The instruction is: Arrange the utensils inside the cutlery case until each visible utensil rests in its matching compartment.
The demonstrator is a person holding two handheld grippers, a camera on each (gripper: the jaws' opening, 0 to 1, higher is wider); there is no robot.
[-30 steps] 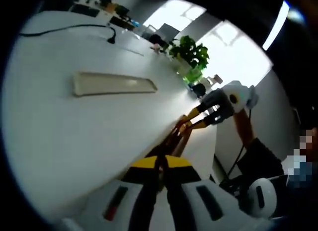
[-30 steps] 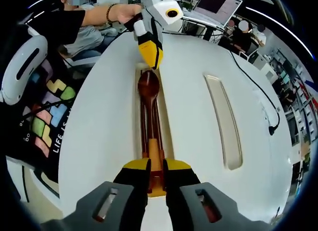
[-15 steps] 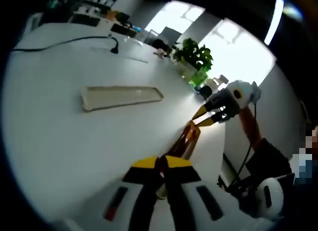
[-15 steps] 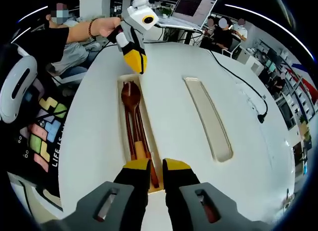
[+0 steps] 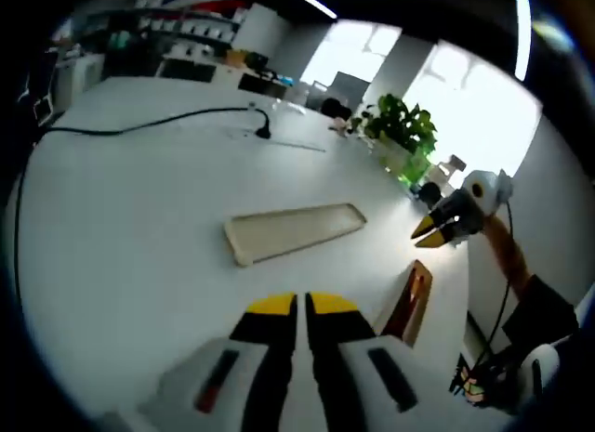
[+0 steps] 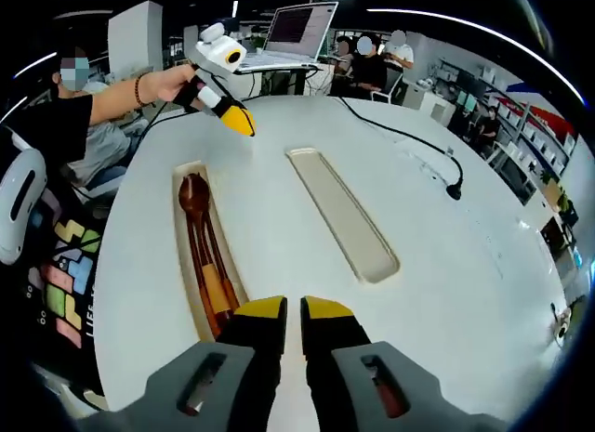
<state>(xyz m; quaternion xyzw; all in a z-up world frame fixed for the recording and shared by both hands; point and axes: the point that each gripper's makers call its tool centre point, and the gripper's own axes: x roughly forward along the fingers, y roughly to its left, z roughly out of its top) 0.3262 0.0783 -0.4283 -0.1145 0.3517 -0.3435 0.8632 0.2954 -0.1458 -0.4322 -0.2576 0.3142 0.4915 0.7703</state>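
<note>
— What are your tongs doing?

— My right gripper (image 6: 284,309) rises at the bottom centre of its view, its yellow-tipped jaws closed with only a sliver between them and nothing in them. My left gripper (image 5: 298,305) sits the same way at the bottom of its view, tips together and empty. Both have smooth pale grey bodies with black jaws.

— And the case?

— In the right gripper view the cutlery case (image 6: 188,265) is a long, shallow, cream tray with rounded corners, lying on the glossy white table (image 6: 465,293) at lower left, just beside my jaws. In it lie a dark wooden spoon (image 6: 196,209), bowl toward the upper left, and slim dark sticks beside it; I cannot tell whether they are chopsticks or how the compartments divide. Its near end is cut off by my jaw. The matching lid (image 6: 340,212), same shape and colour, lies empty at centre, apart from the case.

— From the other side?

— In the left gripper view the case (image 5: 410,300) shows edge-on at lower right, its contents a brown blur; the lid (image 5: 293,231) lies at centre. A black cable (image 5: 149,125) crosses the upper left.

— Any writing?

— Pale letters on a dark shirt at the right gripper view's lower left, too cut off to read.
</note>
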